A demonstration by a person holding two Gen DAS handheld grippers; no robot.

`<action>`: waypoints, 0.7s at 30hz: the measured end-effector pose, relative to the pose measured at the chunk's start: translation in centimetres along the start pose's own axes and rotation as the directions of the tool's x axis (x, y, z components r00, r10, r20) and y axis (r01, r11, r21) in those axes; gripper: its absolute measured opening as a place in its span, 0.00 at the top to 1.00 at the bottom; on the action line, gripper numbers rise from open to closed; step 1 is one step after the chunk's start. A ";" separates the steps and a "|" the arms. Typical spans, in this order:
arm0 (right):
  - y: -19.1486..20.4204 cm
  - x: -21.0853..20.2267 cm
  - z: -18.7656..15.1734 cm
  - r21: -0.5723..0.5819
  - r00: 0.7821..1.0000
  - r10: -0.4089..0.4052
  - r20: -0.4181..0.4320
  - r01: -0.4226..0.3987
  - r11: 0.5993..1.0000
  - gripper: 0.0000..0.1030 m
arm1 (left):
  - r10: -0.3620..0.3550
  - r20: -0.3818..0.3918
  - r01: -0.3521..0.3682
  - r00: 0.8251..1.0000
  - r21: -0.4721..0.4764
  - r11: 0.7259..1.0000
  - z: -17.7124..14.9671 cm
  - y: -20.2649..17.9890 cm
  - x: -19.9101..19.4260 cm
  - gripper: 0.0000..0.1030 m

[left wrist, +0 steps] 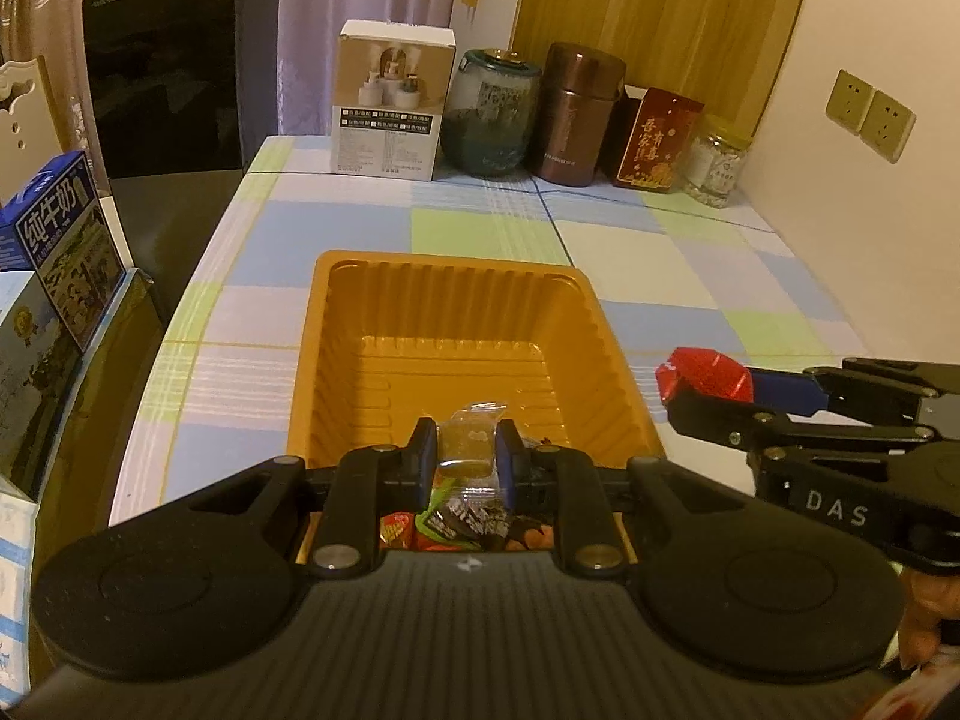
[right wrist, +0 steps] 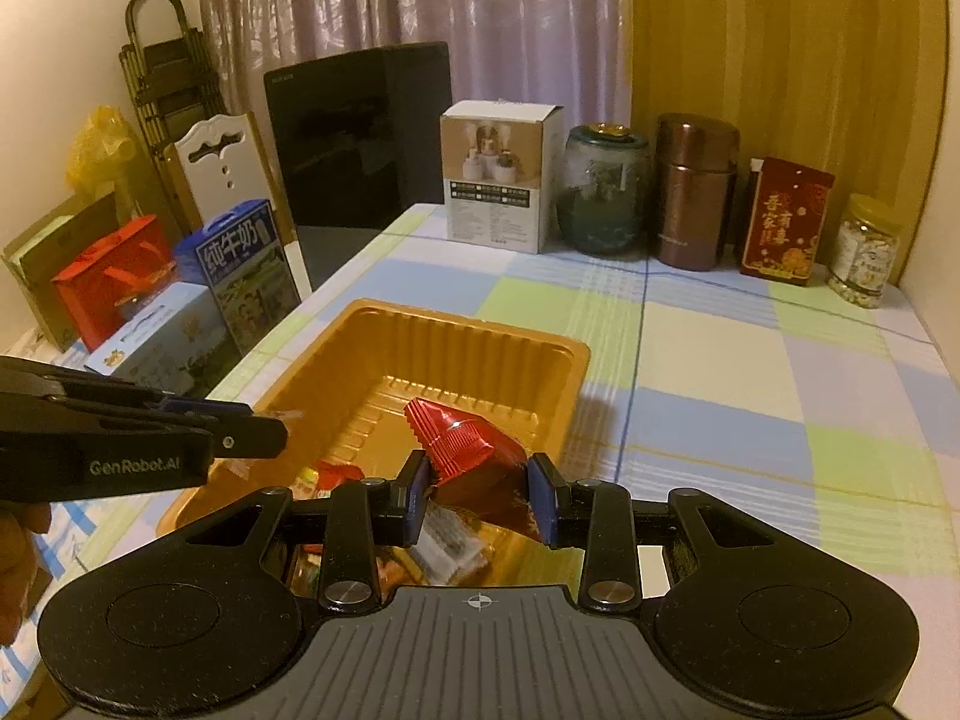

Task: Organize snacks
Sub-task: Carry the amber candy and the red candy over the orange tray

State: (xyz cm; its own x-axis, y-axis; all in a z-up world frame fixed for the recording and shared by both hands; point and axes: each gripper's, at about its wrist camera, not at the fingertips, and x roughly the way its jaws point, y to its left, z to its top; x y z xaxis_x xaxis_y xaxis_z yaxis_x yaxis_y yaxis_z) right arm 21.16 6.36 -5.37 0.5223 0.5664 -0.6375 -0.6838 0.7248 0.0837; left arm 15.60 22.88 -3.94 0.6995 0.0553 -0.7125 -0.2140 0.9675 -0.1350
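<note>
Snacks point(left wrist: 462, 519) already piled in tray point(left wrist: 336, 324) on bench point(left wrist: 690, 264), left gripper point(left wrist: 465, 453) clamping clear packet point(left wrist: 471, 441), right gripper point(right wrist: 480, 489) clamping red packet point(right wrist: 462, 441), both awaiting drop.

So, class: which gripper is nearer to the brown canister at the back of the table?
Neither, clearly. The left gripper and right gripper both sit over the near end of the orange tray, far short of the brown canister.
</note>
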 end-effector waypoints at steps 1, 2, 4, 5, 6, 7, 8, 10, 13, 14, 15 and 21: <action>0.0 0.4 0.1 -0.001 1.000 0.001 -0.004 -0.001 1.000 0.65 | 0.002 -0.004 -0.002 1.000 0.003 1.000 0.1 0.1 0.3 0.82; 0.0 0.8 0.3 -0.001 1.000 0.003 -0.009 -0.003 1.000 0.65 | 0.003 -0.008 -0.003 1.000 0.005 1.000 0.2 0.2 0.7 0.82; 0.1 1.6 0.4 -0.001 1.000 0.006 -0.015 -0.006 1.000 0.65 | 0.002 -0.015 -0.002 1.000 0.005 1.000 0.3 0.4 1.3 0.82; 0.2 1.8 0.5 0.000 1.000 0.009 -0.017 -0.009 1.000 0.65 | 0.001 -0.017 -0.001 1.000 0.006 1.000 0.4 0.5 1.5 0.82; 0.2 2.1 0.5 0.002 1.000 0.011 -0.020 -0.011 1.000 0.65 | 0.003 -0.019 -0.003 1.000 0.009 1.000 0.5 0.6 1.7 0.82; 0.2 2.5 0.6 0.005 1.000 0.014 -0.023 -0.014 1.000 0.65 | 0.003 -0.021 -0.003 1.000 0.011 1.000 0.6 0.6 2.0 0.82; 0.2 2.7 0.6 0.007 1.000 0.016 -0.025 -0.016 1.000 0.65 | 0.003 -0.024 -0.003 1.000 0.014 1.000 0.7 0.7 2.2 0.82; 0.3 3.1 0.6 0.010 0.999 0.018 -0.030 -0.018 1.000 0.65 | 0.001 -0.024 0.000 1.000 0.015 1.000 0.8 0.9 2.5 0.82; 0.2 3.6 0.7 0.017 0.999 0.019 -0.034 -0.019 1.000 0.65 | 0.001 -0.023 -0.001 1.000 0.017 1.000 1.1 1.0 2.9 0.82; 0.2 3.7 0.8 0.018 0.999 0.019 -0.034 -0.018 1.000 0.65 | 0.001 -0.022 -0.001 1.000 0.017 1.000 1.2 1.0 3.1 0.82; 0.2 3.7 0.7 0.019 0.999 0.018 -0.034 -0.017 1.000 0.65 | 0.001 -0.023 -0.001 1.000 0.016 1.000 1.3 1.1 3.2 0.82; -0.2 4.0 1.0 0.042 0.999 0.023 -0.038 -0.022 0.999 0.65 | -0.011 -0.035 0.011 0.999 0.000 1.000 1.6 1.4 4.2 0.82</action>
State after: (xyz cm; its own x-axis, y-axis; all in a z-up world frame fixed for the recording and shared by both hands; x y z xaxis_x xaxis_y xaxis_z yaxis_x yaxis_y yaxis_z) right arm 23.88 8.89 -7.21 0.4864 0.5677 -0.6642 -0.6732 0.7281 0.1292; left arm 19.36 24.88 -6.04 0.6776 0.0356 -0.7345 -0.2061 0.9680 -0.1432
